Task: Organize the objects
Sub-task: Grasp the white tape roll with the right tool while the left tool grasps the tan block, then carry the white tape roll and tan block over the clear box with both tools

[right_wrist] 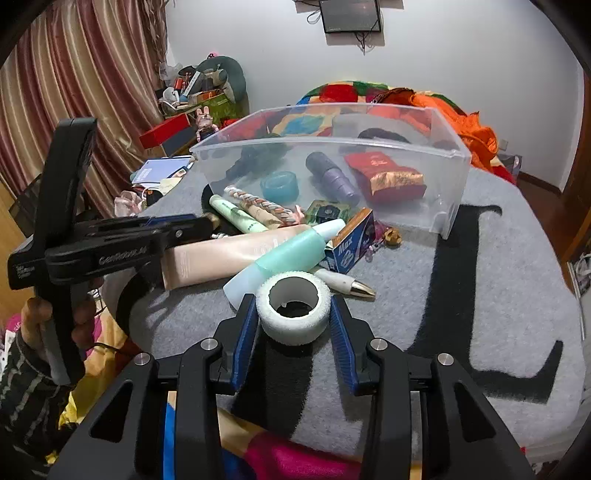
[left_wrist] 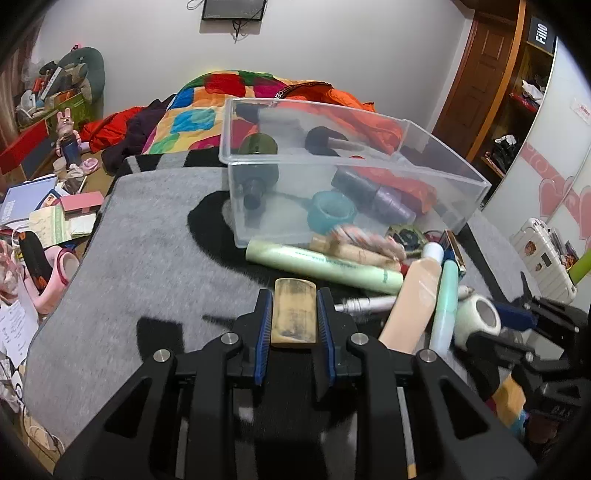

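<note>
Beside the clear bin (left_wrist: 369,184), left claw (left_wrist: 294,306) grips a tan block (left_wrist: 294,314); right claw (right_wrist: 293,317) straddles a white roll (right_wrist: 293,314), unclosed.

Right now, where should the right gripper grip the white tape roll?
Grip the white tape roll across its outer wall, coming from the near side. It lies flat, hole up, between the right gripper's open fingers, so closing them squeezes opposite sides.

Striped curtain (right_wrist: 74,92), wall-mounted screen (right_wrist: 351,16), wooden door (left_wrist: 476,85), white suitcase (left_wrist: 543,258)
</note>
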`<state>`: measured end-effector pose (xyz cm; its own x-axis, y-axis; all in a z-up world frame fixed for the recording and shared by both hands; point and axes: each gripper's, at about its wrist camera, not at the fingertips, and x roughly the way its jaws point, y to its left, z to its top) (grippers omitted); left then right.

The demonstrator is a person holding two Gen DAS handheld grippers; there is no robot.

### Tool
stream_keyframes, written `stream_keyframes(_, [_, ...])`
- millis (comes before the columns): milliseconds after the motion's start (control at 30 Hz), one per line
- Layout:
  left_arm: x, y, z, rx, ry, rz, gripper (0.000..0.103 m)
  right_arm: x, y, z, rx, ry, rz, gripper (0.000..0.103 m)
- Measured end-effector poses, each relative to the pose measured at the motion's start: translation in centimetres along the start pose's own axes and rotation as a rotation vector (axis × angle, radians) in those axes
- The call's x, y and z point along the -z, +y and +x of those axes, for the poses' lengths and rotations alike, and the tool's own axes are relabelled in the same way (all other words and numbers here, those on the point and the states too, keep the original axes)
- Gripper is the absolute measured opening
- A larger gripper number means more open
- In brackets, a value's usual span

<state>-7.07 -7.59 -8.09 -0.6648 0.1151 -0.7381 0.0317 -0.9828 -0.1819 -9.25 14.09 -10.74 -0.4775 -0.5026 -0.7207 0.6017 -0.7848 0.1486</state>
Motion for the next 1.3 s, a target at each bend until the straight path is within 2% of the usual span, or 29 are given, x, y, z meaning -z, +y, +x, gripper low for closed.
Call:
stream_keyframes(233, [0.4,0.3,-1.9,-0.001,-0.027,-0.016,0.023,-0.7,-0.4,-1.3,-0.001,-0.04,0.012,0.036])
stream_keyframes(600, [-1.9,-1.0,-4.3,0.007,-0.119,0.001,0.023,-3.1,-1.7,-2.9,0.053,-0.119,0.025,0.036])
stream_keyframes(900, [-4.3,-1.8,-5.0,0.017,-0.174,0.012,0.023,-6.3,-3.5,-3.2,0.074,-0.182,0.066,0.036])
stream_keyframes(1200, [-6.7,-2.7,-4.4,0.041,-0.207,0.02,0.023,-9.6,-3.9,-2.9,0.106,-0.244,0.047,0.036])
stream_keyframes(1300, [-7.5,-3.0,-3.7,0.046,-0.206,0.018,0.023,-10.6,-4.0,-2.2,0.109,-0.241,0.04,0.036])
